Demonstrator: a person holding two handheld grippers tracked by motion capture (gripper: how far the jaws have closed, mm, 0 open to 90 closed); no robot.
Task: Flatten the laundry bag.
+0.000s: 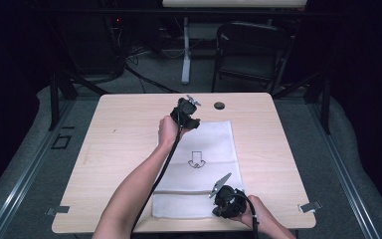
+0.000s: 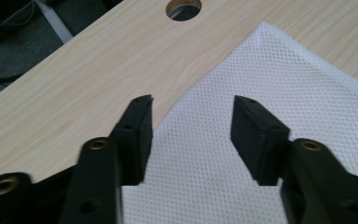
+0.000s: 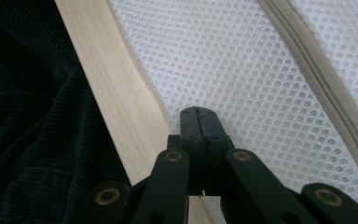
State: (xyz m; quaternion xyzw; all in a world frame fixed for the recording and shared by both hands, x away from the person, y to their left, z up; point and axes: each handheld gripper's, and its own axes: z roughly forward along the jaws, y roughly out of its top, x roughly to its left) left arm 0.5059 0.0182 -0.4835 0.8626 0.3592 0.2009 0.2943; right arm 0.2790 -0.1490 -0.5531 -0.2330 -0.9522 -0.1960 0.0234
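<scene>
Mesh bag [image 1: 199, 164]: soft, light, limp.
Left claw [image 2: 191, 126] gapes over its corner; right claw [image 3: 198, 116] is closed at the near edge; pinch corners.

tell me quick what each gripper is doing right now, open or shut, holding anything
left gripper: open, over the far corner of the mesh bag, holding nothing.
right gripper: shut at the bag's near edge; whether it pinches mesh cannot be told.

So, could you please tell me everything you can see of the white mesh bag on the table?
The white mesh bag lies flat on the wooden table, made of fine netted fabric with a beige zipper and a small black arrow print. Its far corner lies between the left gripper's open jaws, untouched. The right gripper, shut, sits at the near edge; whether it pinches the fabric is unclear.
</scene>
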